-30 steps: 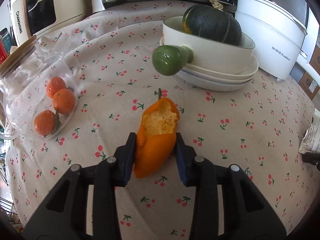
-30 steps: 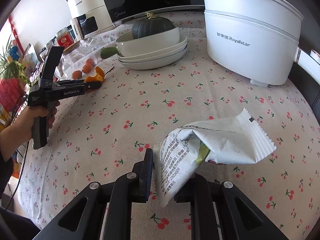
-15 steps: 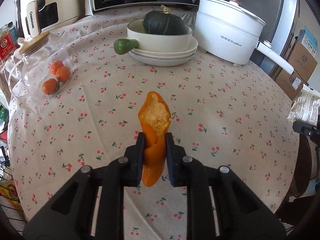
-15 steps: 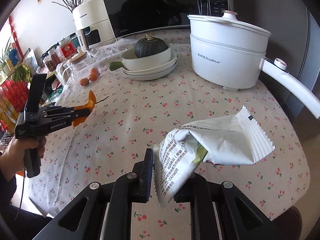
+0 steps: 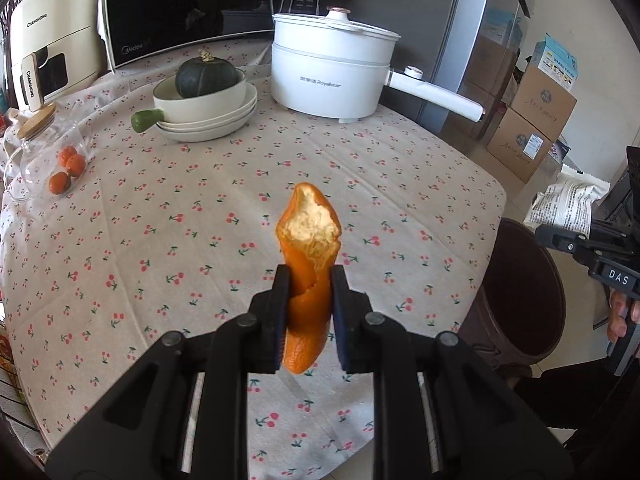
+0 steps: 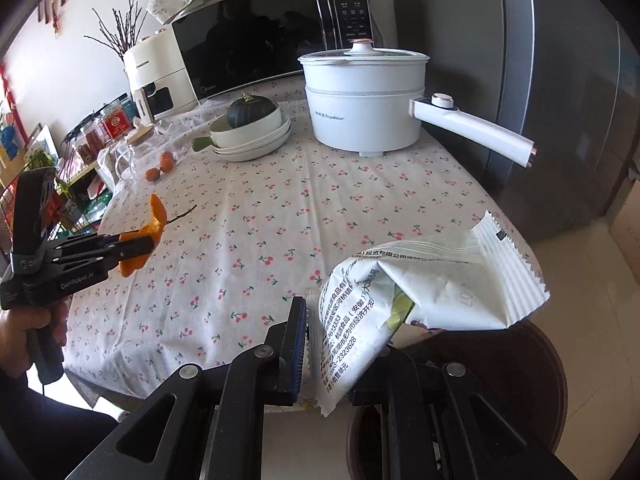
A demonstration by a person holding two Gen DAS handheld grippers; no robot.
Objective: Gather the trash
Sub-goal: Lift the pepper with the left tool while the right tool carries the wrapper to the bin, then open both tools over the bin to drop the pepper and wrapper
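Light, limp peel sits clamped mid-length in the left gripper, while the right gripper pinches the crinkly wrapper by its edge.

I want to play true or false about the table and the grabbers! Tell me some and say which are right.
1. The left gripper holds an orange peel. True.
2. The right gripper is empty. False: it pinches a white snack wrapper.
3. A dark green squash sits in the white bowl. True.
4. The white pot has no lid. False: a lid with a knob covers it.
5. Small orange fruits lie inside a glass jar. True.
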